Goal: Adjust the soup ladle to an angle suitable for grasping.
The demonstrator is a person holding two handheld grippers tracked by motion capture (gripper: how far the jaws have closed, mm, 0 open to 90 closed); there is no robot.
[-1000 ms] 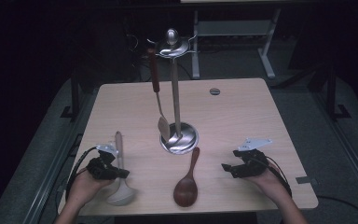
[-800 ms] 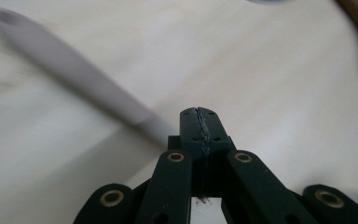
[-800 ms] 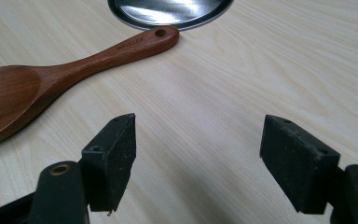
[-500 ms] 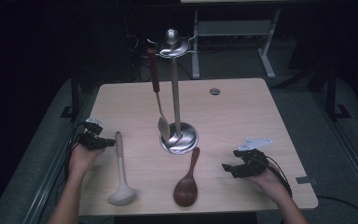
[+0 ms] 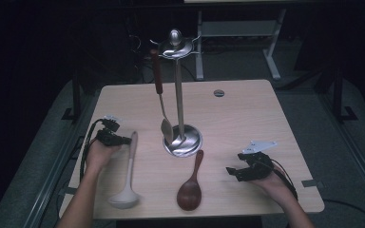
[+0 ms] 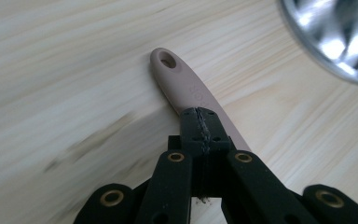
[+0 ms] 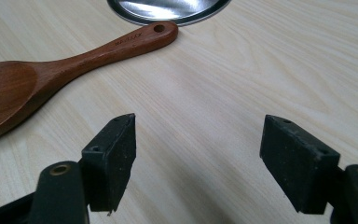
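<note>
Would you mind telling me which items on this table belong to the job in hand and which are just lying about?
In the job: beige ladle; left gripper, shut, over its handle; utensil stand.

Lying about: wooden spoon; hanging metal spoon; right gripper, open over bare table.

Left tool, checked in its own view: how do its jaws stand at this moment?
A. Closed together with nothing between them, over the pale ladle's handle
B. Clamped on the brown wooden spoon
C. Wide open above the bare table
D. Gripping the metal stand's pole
A: in the left gripper view the left tool has its jaws pressed flat together, with the pale ladle lying on the table beneath their tips.
</note>
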